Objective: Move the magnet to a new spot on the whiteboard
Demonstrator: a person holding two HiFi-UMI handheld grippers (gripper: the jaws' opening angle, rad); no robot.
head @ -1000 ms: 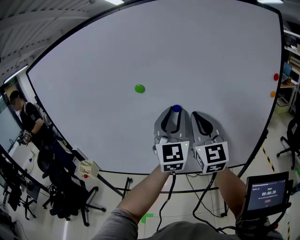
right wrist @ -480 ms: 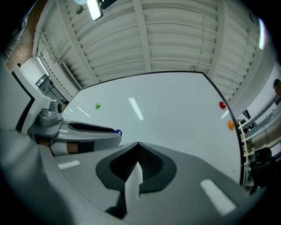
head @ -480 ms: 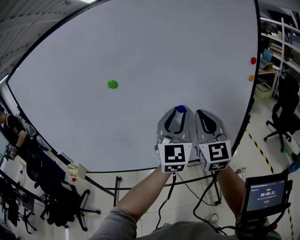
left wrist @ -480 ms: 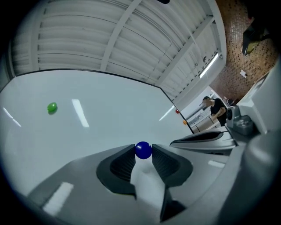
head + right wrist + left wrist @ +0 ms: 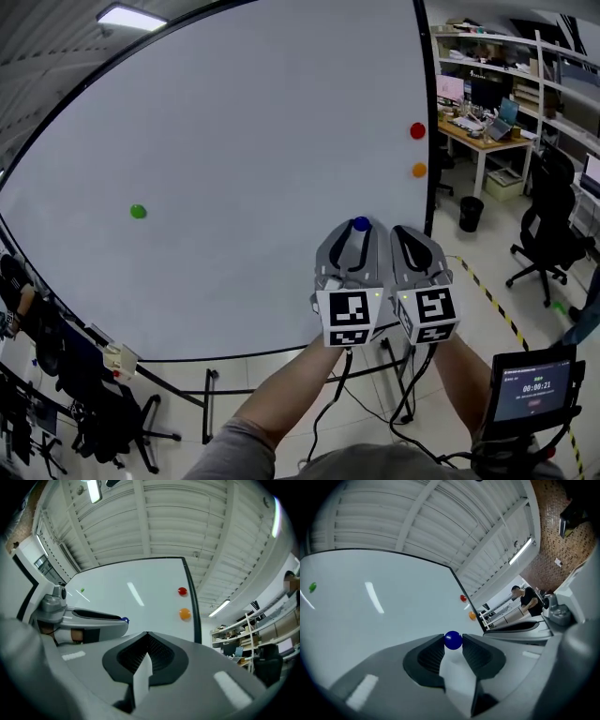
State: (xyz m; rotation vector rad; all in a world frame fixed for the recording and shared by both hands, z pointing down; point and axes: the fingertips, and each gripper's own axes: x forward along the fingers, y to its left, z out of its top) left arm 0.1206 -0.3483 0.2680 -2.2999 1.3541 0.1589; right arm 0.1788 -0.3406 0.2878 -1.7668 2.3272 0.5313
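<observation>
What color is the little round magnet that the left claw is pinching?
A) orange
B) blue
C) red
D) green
B: the left gripper view shows a blue magnet pinched between the tips of the left claw, while the green magnet, red magnet and orange magnet sit elsewhere on the whiteboard.

Whiteboard [image 5: 234, 112]: green magnet [image 5: 138, 212] at left; red magnet [image 5: 417, 130] above orange magnet [image 5: 419, 170], right edge.
</observation>
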